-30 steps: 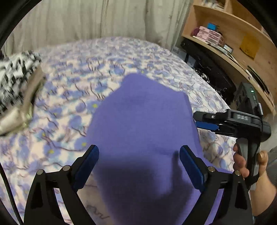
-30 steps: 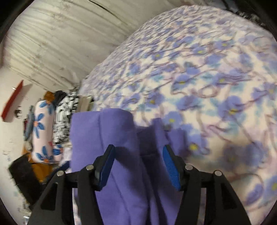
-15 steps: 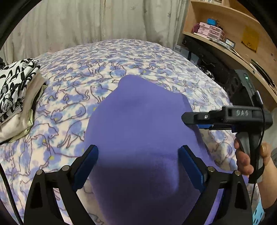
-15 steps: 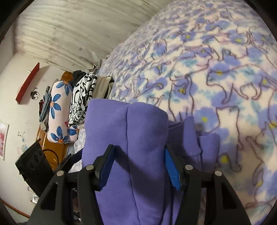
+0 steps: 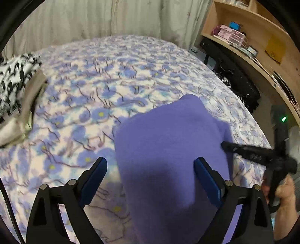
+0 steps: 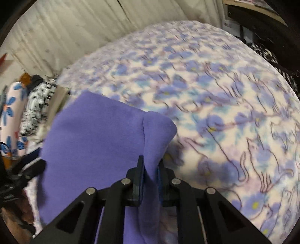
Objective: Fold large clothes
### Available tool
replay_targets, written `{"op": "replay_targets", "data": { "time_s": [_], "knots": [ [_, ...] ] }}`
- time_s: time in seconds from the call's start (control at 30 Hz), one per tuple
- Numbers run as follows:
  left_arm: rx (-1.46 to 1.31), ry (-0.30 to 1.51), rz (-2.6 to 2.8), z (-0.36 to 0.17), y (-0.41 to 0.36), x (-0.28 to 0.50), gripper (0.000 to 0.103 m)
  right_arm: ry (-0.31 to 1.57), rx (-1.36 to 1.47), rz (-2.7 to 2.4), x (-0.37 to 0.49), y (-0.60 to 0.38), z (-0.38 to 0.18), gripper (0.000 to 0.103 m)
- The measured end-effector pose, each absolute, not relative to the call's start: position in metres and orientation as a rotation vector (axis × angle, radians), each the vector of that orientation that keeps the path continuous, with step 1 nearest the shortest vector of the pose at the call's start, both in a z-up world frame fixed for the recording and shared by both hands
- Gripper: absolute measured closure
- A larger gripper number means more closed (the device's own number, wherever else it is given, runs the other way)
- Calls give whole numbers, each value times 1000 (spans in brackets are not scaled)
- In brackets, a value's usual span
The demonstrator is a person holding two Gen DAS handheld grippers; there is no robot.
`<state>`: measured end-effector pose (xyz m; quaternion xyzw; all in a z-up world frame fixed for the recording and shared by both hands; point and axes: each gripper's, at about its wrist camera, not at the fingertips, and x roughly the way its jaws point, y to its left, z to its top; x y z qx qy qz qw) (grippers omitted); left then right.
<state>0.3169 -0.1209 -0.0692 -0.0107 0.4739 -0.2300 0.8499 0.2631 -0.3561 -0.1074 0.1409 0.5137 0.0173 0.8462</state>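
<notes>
A purple fleece garment lies bunched on the flowered bedspread. My left gripper stands open above it; its blue pads flank the cloth without pressing on it. In the right wrist view, my right gripper has its jaws closing, and they pinch a raised fold of the purple garment at its right edge. The left wrist view shows the right gripper as a blurred black shape at the garment's right side, with a person's hand holding it.
A stack of folded clothes, black-and-white on top, sits at the bed's left edge. A flowered pillow lies beyond it. Wooden shelves and dark items stand to the right. Curtains hang behind the bed.
The right gripper's jaws went from wide apart around the cloth to pinched on a fold of it. In the left wrist view the garment shifted right and the right gripper tilted downward.
</notes>
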Motion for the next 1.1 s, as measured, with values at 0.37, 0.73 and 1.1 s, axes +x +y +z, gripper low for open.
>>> {"op": "replay_targets", "data": {
  "time_s": [0.37,0.73,1.1],
  "knots": [
    [-91,1101,-436,-111,-121,341,0,1092,207,-71,283,-339,-139,89],
    [0,1024,-402,-90,-112,318,1,994,285,-18,232,-329,-75,73],
    [29,1015,-517,-70,-100,251,2,1051,178,84,169,-281,-98,73]
  ]
}}
